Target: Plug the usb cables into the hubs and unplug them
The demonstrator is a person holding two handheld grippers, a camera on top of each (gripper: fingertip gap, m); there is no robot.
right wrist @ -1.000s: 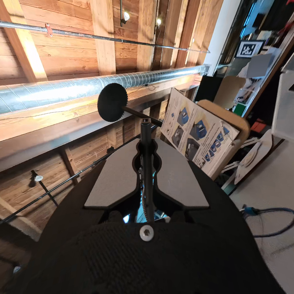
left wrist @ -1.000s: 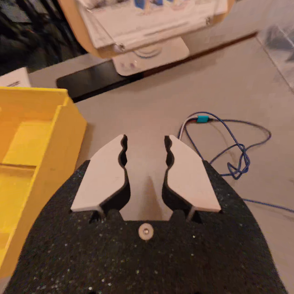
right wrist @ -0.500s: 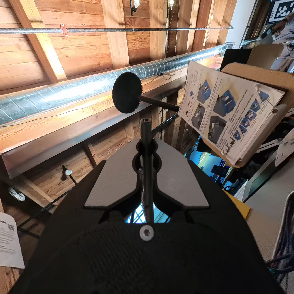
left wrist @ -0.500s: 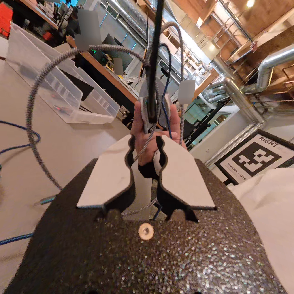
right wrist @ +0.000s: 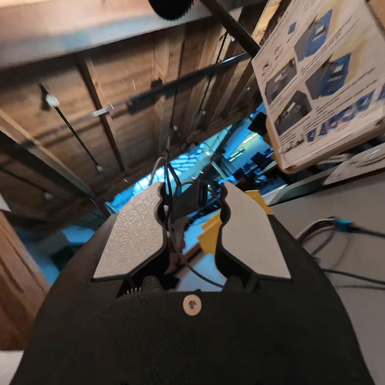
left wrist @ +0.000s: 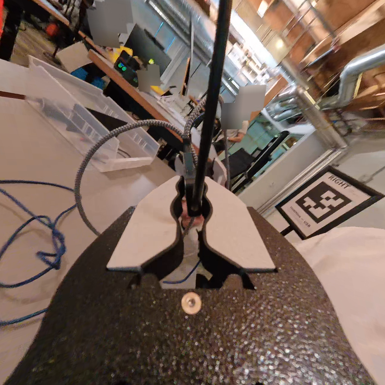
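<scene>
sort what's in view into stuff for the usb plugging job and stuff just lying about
For the job:
- black usb hub, clamped in the left gripper
- grey braided cable
- blue cable on the table
- right gripper, open

Lying about:
- clear plastic organiser
- framed marker sign
- instruction sheet
- yellow bin
</scene>
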